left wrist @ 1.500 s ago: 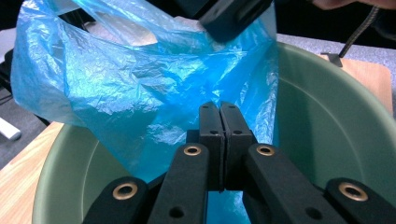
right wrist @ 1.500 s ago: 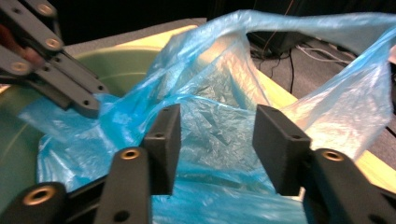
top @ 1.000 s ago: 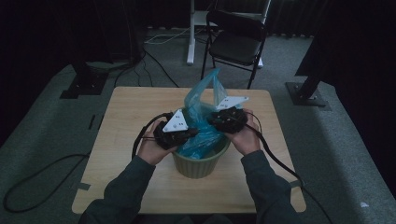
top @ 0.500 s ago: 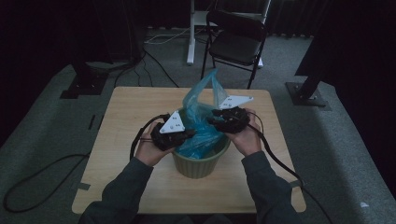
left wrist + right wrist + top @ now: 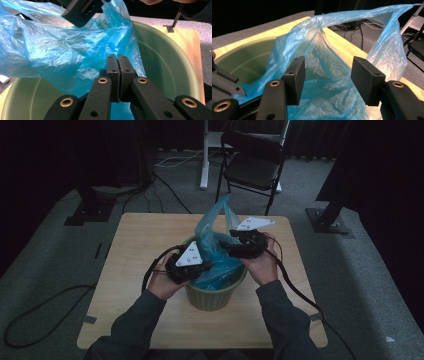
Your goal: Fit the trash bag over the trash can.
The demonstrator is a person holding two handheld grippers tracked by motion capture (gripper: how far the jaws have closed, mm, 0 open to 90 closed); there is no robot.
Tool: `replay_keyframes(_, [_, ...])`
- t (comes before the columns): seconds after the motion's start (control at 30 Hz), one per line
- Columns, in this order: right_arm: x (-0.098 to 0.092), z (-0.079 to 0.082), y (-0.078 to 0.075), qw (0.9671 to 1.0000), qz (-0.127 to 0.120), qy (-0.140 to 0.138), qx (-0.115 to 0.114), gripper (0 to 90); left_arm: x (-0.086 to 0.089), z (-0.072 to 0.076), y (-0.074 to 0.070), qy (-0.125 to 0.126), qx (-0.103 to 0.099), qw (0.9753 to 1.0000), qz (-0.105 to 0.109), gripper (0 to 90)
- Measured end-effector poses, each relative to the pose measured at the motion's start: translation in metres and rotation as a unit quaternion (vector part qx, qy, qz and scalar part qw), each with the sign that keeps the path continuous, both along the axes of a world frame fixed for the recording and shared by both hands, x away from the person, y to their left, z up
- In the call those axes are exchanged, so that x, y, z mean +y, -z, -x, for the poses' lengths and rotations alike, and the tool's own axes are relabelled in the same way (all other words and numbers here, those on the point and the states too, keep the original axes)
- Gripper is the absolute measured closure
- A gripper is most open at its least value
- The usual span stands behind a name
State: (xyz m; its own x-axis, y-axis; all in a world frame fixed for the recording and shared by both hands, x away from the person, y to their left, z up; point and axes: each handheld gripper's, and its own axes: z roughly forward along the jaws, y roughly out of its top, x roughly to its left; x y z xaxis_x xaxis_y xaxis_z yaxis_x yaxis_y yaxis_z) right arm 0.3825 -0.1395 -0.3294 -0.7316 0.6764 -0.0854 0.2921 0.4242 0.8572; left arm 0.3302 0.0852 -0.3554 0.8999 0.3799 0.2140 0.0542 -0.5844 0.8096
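A green plastic pot [image 5: 215, 296] stands on the wooden table [image 5: 140, 240], with a thin blue plastic bag [image 5: 214, 231] rising out of it. My left gripper [image 5: 207, 266] is at the pot's near-left rim, and in the left gripper view its jaws [image 5: 117, 59] are shut on a fold of the blue bag [image 5: 62, 50] above the pot's inside wall [image 5: 170, 67]. My right gripper [image 5: 226, 246] is at the far-right side. In its own view it [image 5: 327, 71] stands open, with the bag film [image 5: 332, 45] lying between and behind the jaws.
A black folding chair [image 5: 252, 165] stands beyond the table's far edge, and cables [image 5: 170, 165] run over the grey floor. Bare table top lies left and right of the pot. A black stand base [image 5: 327, 220] sits at the right.
Both hands stay almost in place at the pot. The bag's raised top has shifted slightly.
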Motion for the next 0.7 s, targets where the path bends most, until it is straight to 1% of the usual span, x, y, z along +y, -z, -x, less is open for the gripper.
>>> replay_keyframes(0.07, [0.002, -0.001, 0.001, 1.0, -0.001, 0.0, 0.003, 43.3, -0.001, 0.001, 0.0, 0.001, -0.001, 1.0, -0.001, 88.5])
replay_keyframes(0.13, [0.005, -0.003, 0.003, 0.9999, 0.01, -0.002, 0.005, 42.8, -0.001, 0.001, 0.0, 0.001, -0.001, 1.0, 0.0, 88.3])
replay_keyframes(0.23, [0.01, -0.006, 0.008, 0.9991, 0.041, 0.006, 0.007, 43.7, -0.001, 0.001, 0.0, 0.001, -0.002, 1.0, -0.001, 87.6])
replay_keyframes(0.33, [0.012, -0.009, 0.014, 0.9963, 0.08, 0.03, 0.011, 48.5, 0.001, 0.0, 0.001, -0.003, 0.001, 1.0, -0.003, 86.6])
replay_keyframes(0.4, [0.01, -0.012, 0.017, 0.9944, 0.094, 0.045, 0.016, 53.0, 0.003, -0.001, 0.002, -0.005, 0.004, 1.0, -0.003, 86.4])
replay_keyframes(0.47, [0.008, -0.013, 0.018, 0.9934, 0.098, 0.054, 0.024, 56.9, 0.005, -0.001, 0.003, -0.005, 0.005, 1.0, -0.003, 86.5])
replay_keyframes(0.53, [0.007, -0.012, 0.018, 0.9926, 0.104, 0.058, 0.021, 61.1, 0.007, -0.001, 0.004, -0.008, 0.006, 0.9999, -0.003, 86.5])
replay_keyframes(0.7, [0.004, -0.01, 0.015, 0.993, 0.101, 0.056, 0.026, 67.3, 0.014, -0.002, 0.005, -0.014, 0.011, 0.9998, -0.003, 86.4])
